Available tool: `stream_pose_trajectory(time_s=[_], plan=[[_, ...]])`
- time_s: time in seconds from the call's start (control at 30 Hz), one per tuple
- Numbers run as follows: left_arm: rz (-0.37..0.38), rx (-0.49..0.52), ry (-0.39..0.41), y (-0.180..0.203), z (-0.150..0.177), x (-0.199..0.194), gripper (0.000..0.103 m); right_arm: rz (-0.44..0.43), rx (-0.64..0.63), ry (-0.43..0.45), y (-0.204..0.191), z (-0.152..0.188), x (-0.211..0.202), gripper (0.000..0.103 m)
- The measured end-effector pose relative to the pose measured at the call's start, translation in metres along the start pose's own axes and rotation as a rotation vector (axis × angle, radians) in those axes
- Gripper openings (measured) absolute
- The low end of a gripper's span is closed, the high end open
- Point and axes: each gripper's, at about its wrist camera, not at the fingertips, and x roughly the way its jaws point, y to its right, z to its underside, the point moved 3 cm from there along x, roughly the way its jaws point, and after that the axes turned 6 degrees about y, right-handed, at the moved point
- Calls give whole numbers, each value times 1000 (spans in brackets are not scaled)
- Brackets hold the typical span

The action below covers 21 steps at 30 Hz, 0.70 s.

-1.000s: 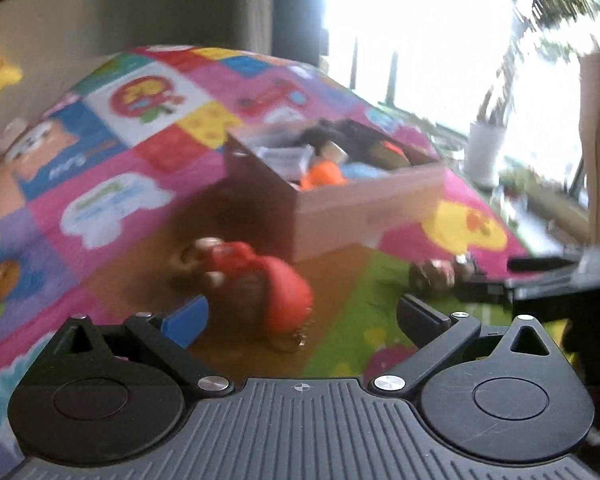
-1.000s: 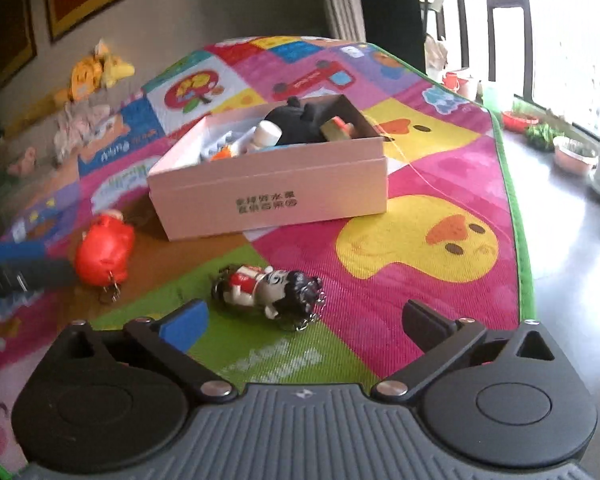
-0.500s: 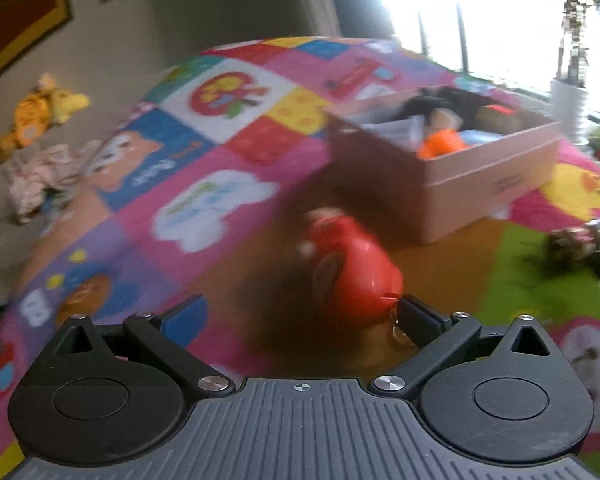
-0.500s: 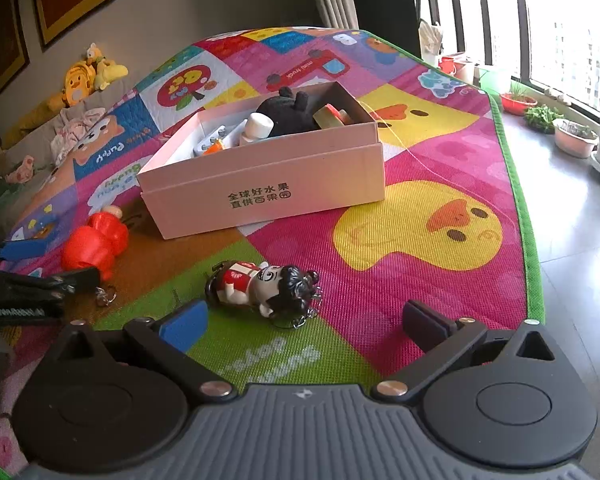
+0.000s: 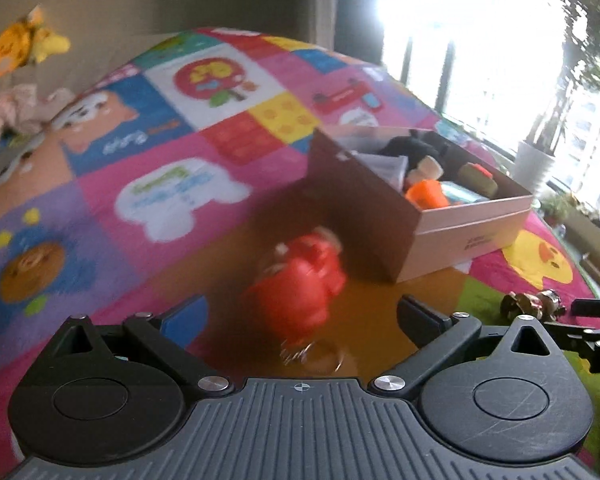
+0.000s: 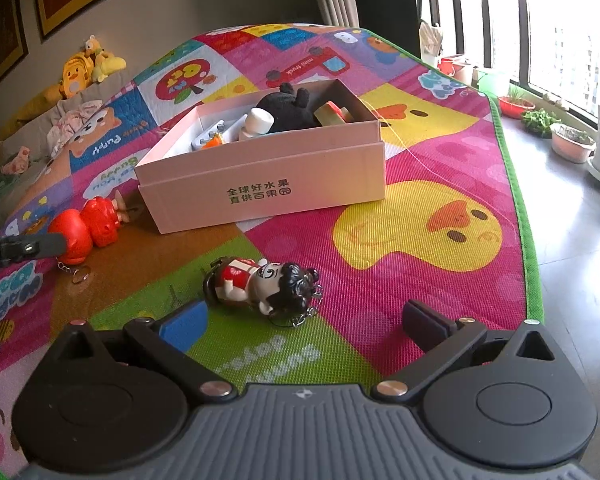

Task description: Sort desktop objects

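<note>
Toys left on the mat number two. Red figure keychain [image 5: 300, 288] lies on its side on the brown patch, just beside the near corner of the pink box [image 6: 268, 184], ring and chain trailing toward you. Your left gripper [image 5: 300, 316] frames it with jaws wide; nothing is gripped, and the view is blurred, so contact cannot be confirmed. From the right wrist view one of its fingers [image 6: 40, 245] reaches the round red head. My reading: you line up on the head because it is the bulkiest part and the chain would slip.

Black-haired figure keychain [image 6: 260, 284] lies on the green patch, well apart from the red one, head toward the right, chain at its crown. Your right gripper [image 6: 300, 320] is spread wide and empty, hovering just short of the figure, which sits nearer the blue-padded finger [image 6: 182, 326] than the middle. Shift left before you close, I judge, or the pinch lands off centre.

Box stands open, already holding a black plush [image 6: 288, 110], a white-capped bottle [image 6: 258, 124] and smaller pieces. Near wall faces both grippers, so each toy must be lifted over the rim.

Play mat [image 6: 420, 224] is flat and textured; toys should not roll. Task looks close to done.
</note>
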Motion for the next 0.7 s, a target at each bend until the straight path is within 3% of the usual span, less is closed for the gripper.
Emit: stream_pose_trajectory(time_s=[0.17,0.5,0.7], plan=[[18,25,-5,18,-6,16,103,-1,1,1,0,0,0,103],[237,158,-13,71,8,-2,103,-1,4,2,-1,0,0,103],[63,111,-44,62,0,13,103,2,0,0,-2,0,0,103]])
